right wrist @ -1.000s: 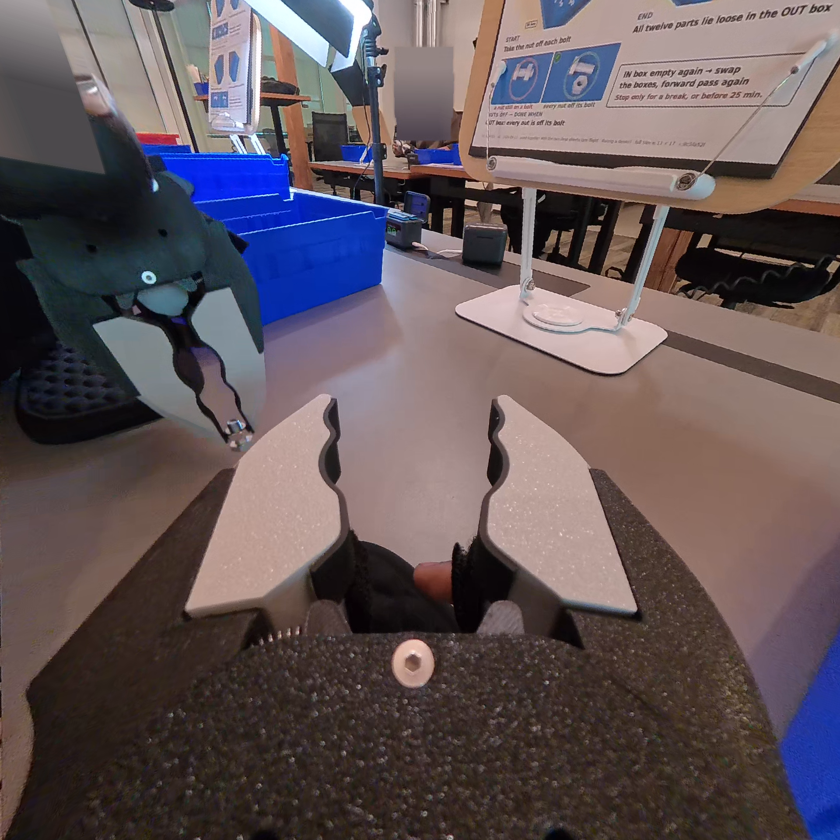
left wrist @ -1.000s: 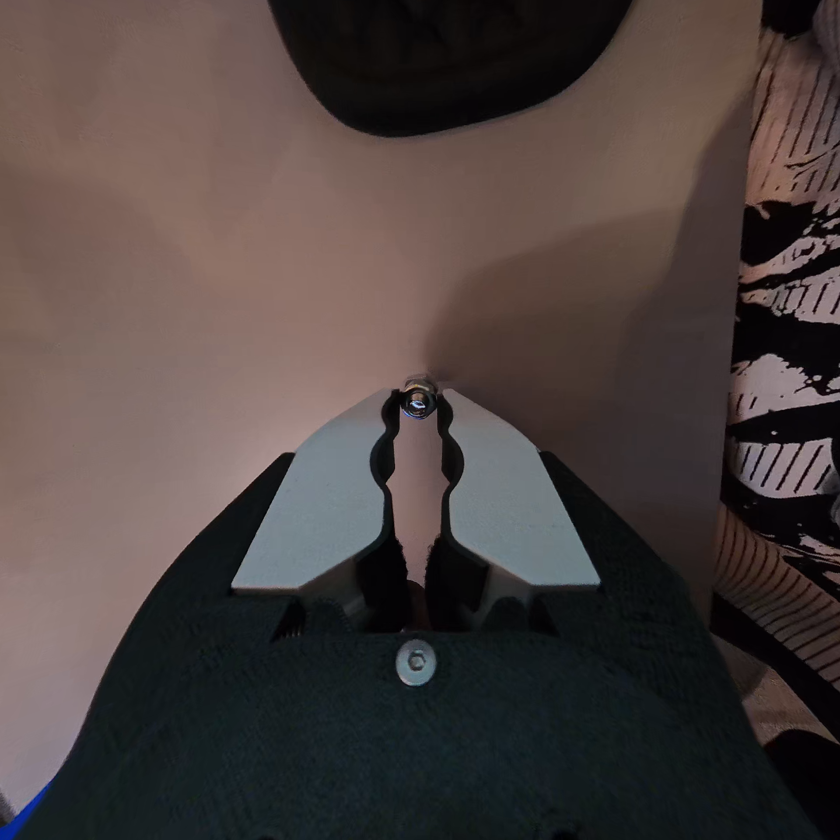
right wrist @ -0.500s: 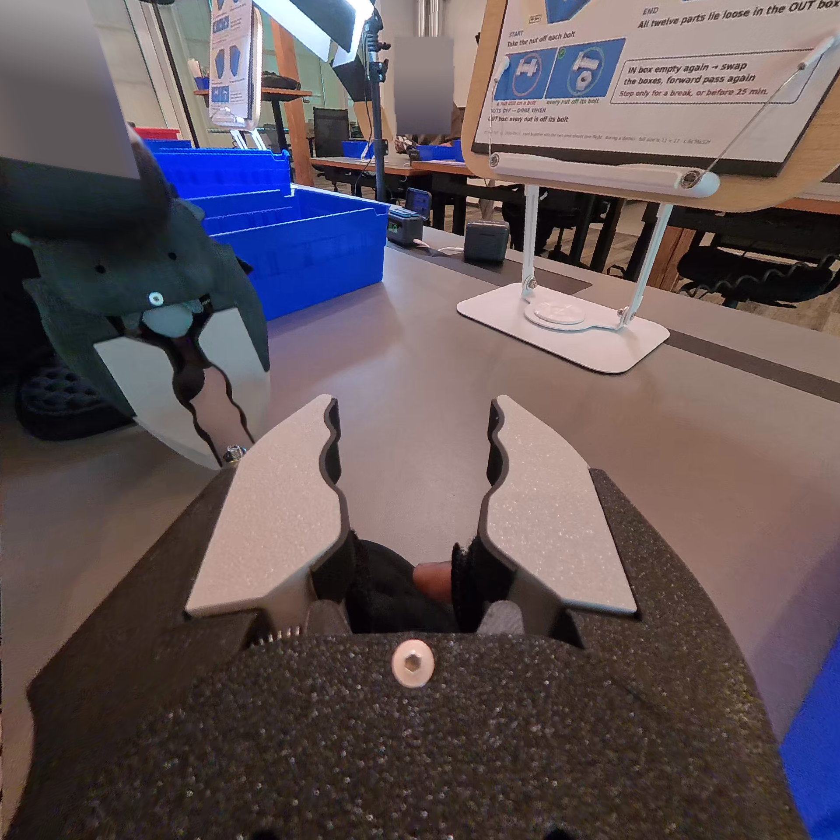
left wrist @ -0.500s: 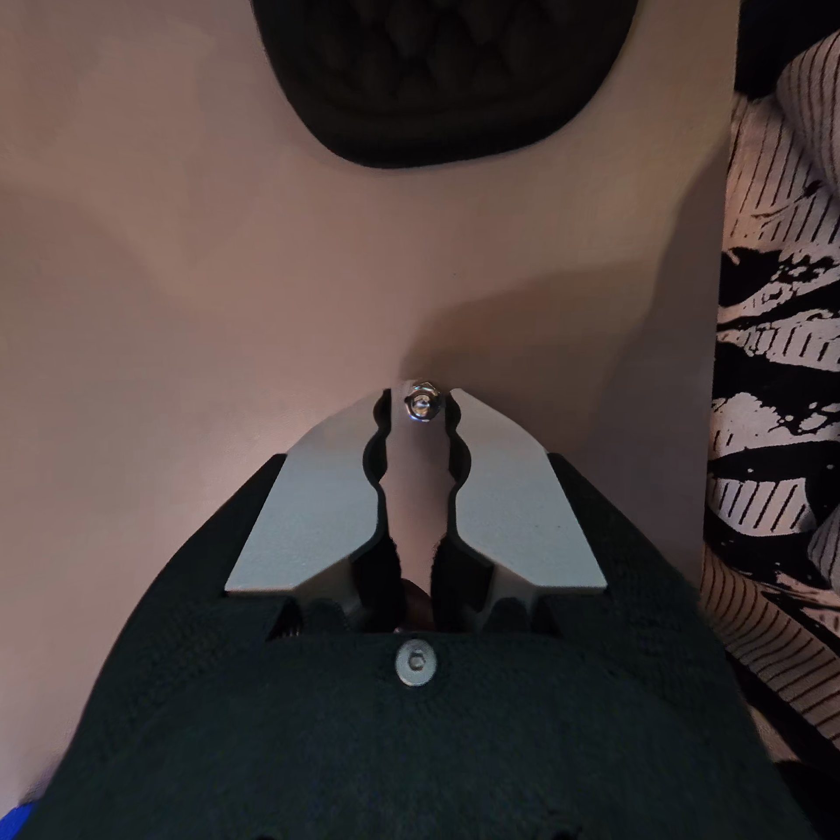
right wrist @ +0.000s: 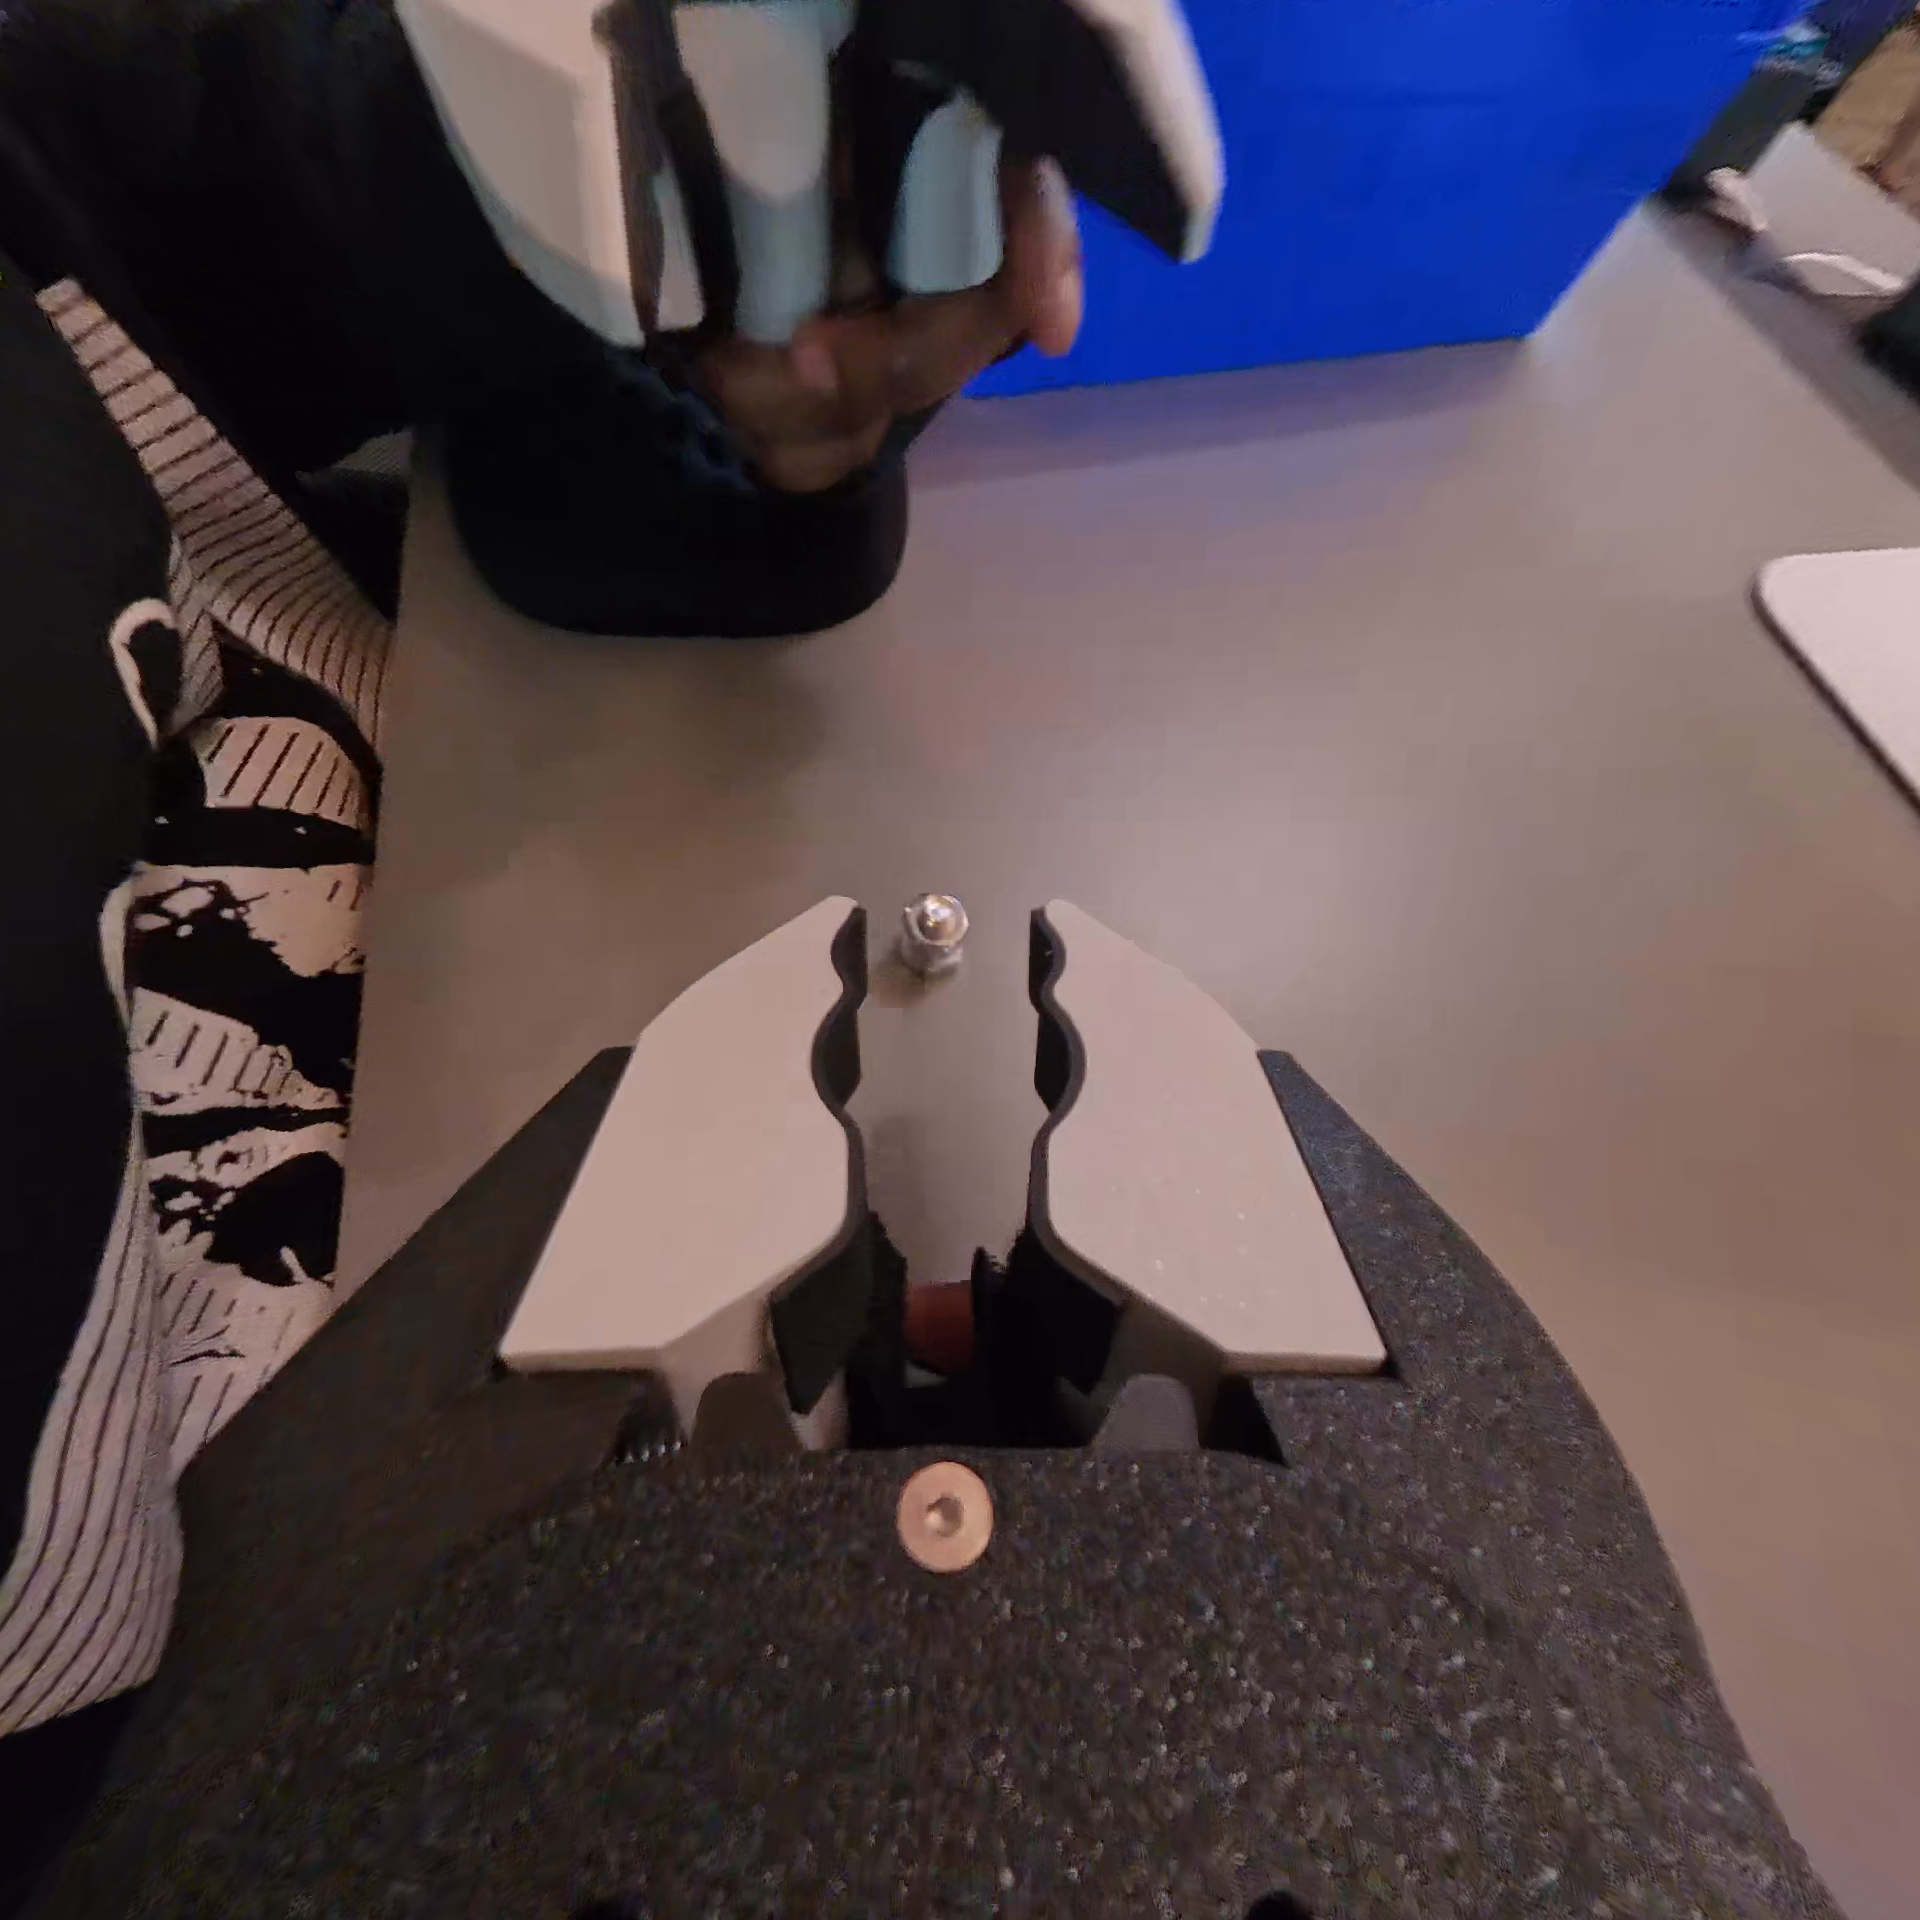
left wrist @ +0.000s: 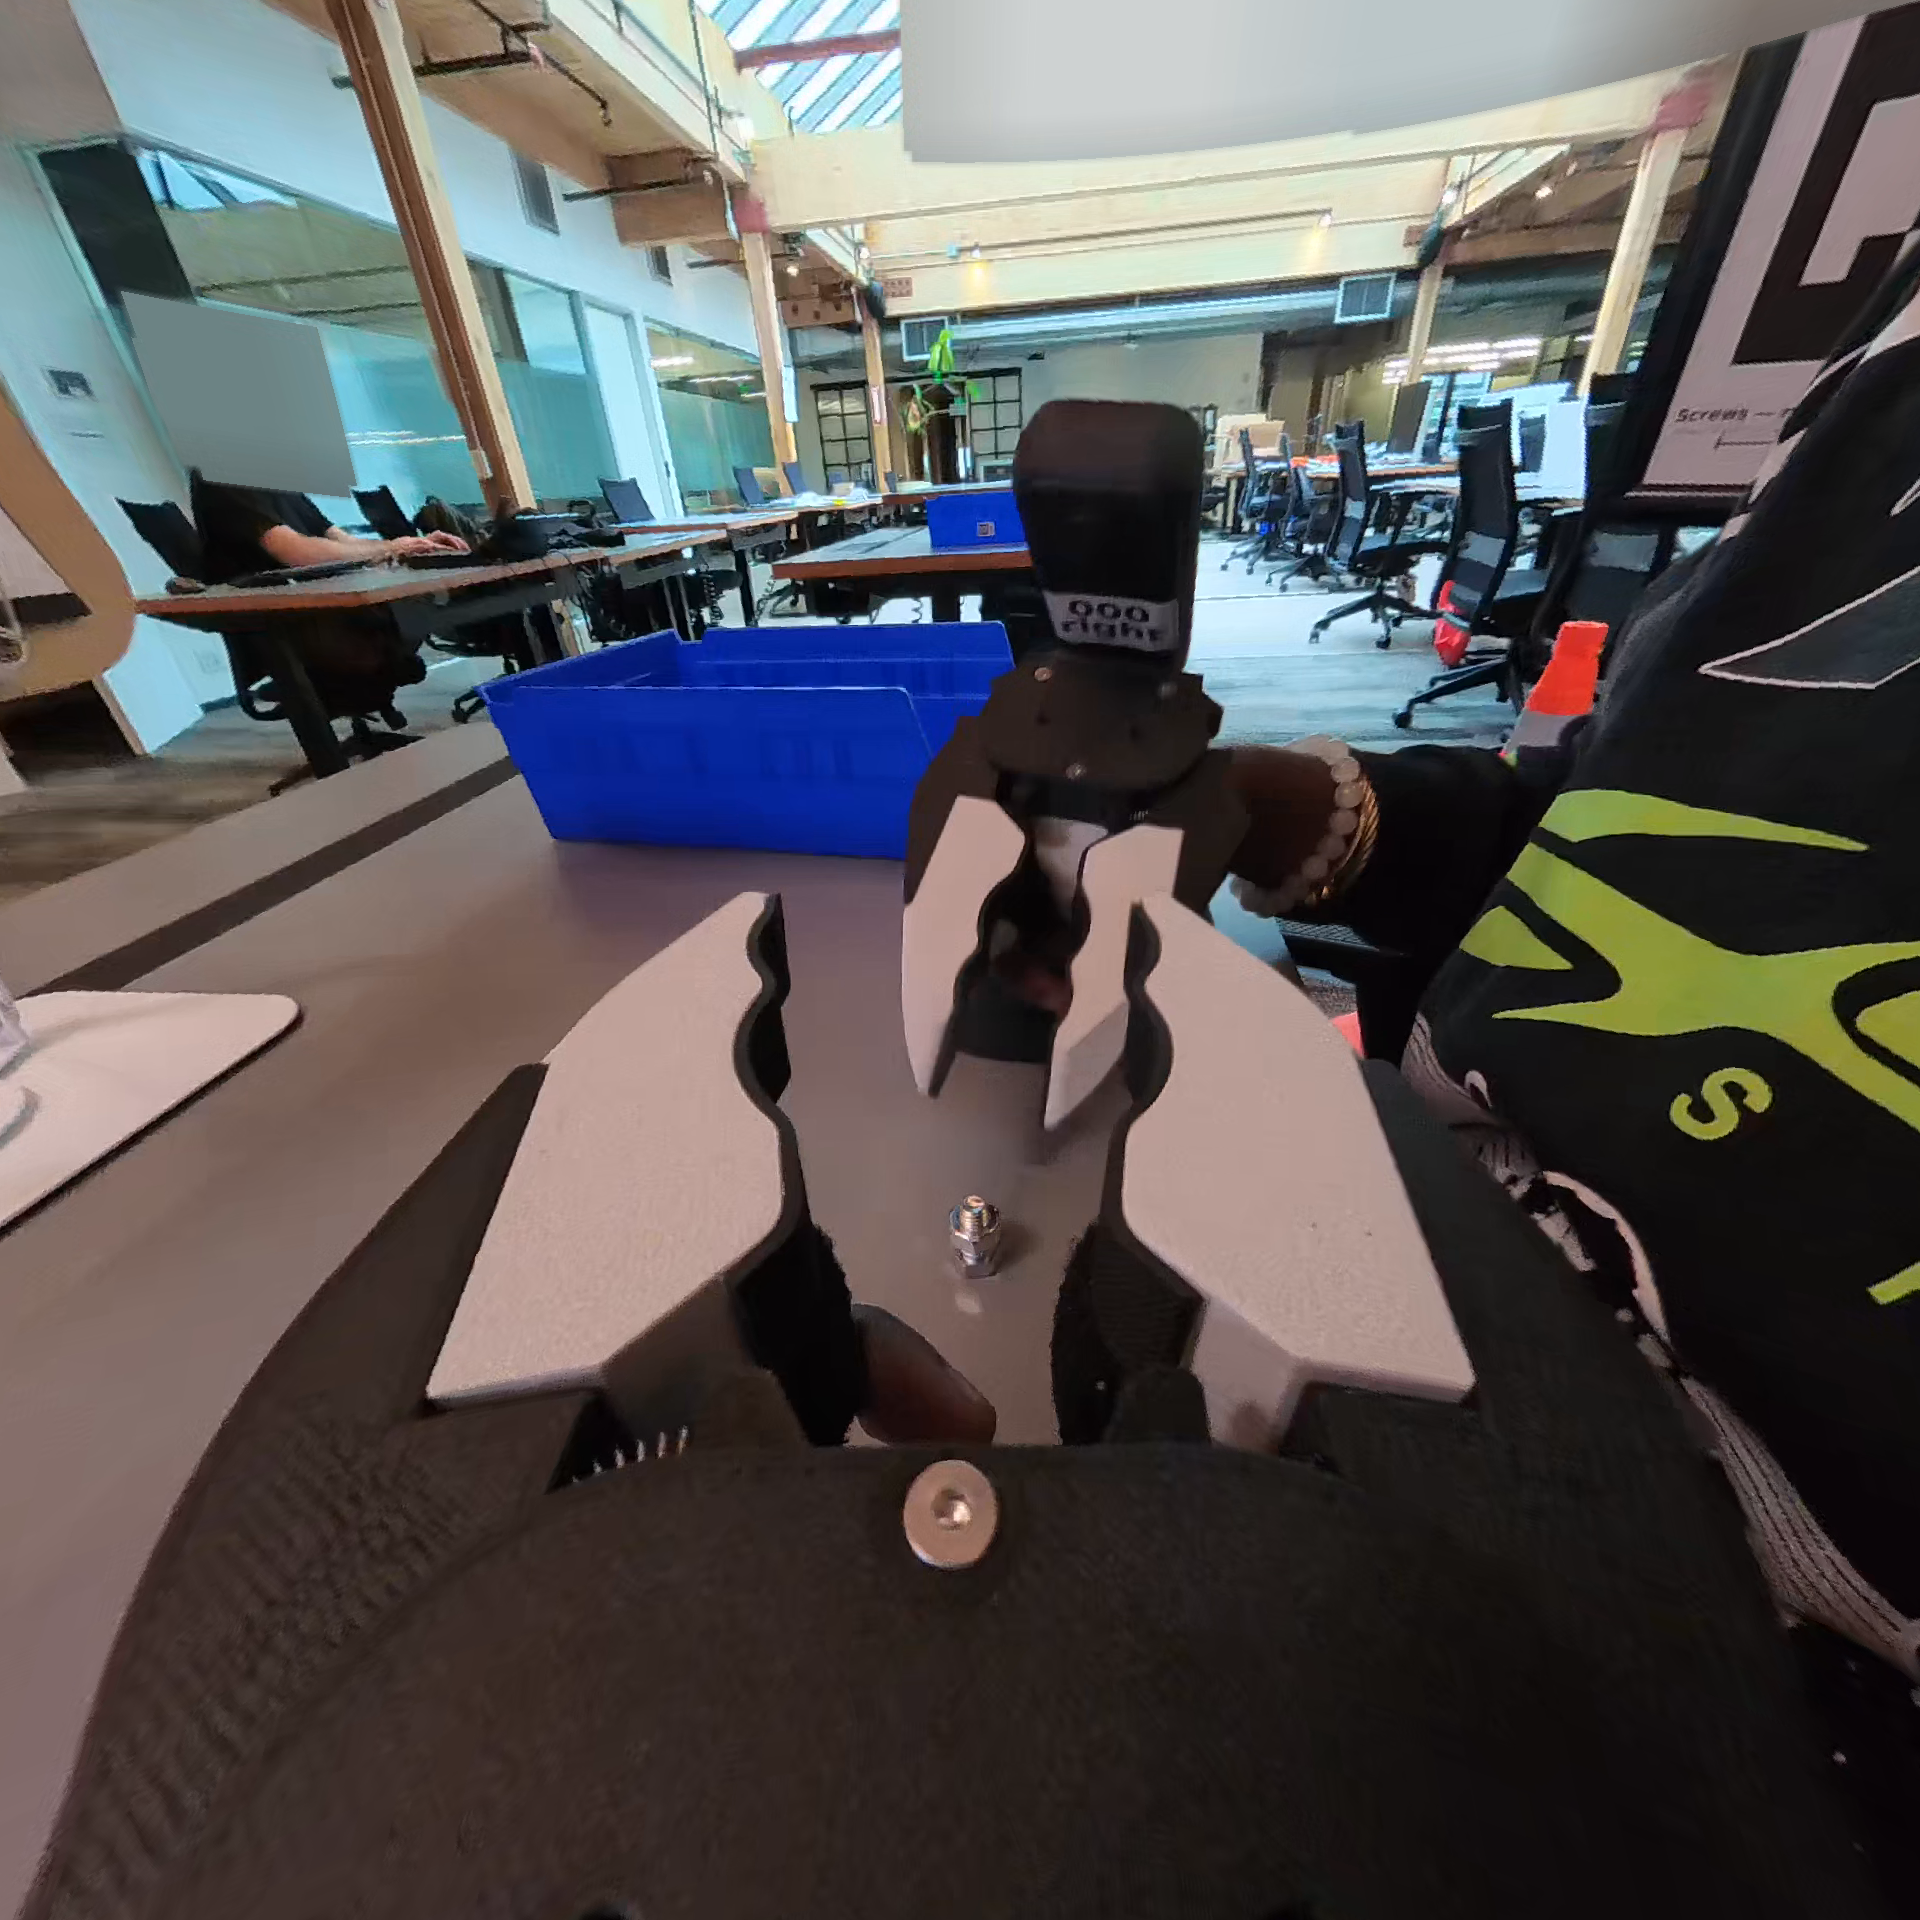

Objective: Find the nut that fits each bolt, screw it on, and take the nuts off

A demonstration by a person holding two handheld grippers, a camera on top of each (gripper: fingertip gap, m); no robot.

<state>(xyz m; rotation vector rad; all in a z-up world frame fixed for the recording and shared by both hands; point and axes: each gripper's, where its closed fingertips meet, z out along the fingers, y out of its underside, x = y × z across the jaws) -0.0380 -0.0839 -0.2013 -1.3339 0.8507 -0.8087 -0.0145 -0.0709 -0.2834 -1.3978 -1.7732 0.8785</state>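
The left gripper (left wrist: 956, 925) hangs over the grey table (left wrist: 343, 1039) with its jaws wide apart, empty. Between its fingers, a small bolt with a nut (left wrist: 975, 1234) threaded on it stands upright on the tabletop. Beyond it the right gripper (left wrist: 987, 1091) points down, jaws apart, held by a hand (left wrist: 1273, 821). A blue bin (left wrist: 727, 748) sits behind.

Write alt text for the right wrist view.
A small bolt with a nut on it stands upright on the grey table, just ahead of the open right gripper. Beyond, the blurred left gripper hangs before a blue bin.
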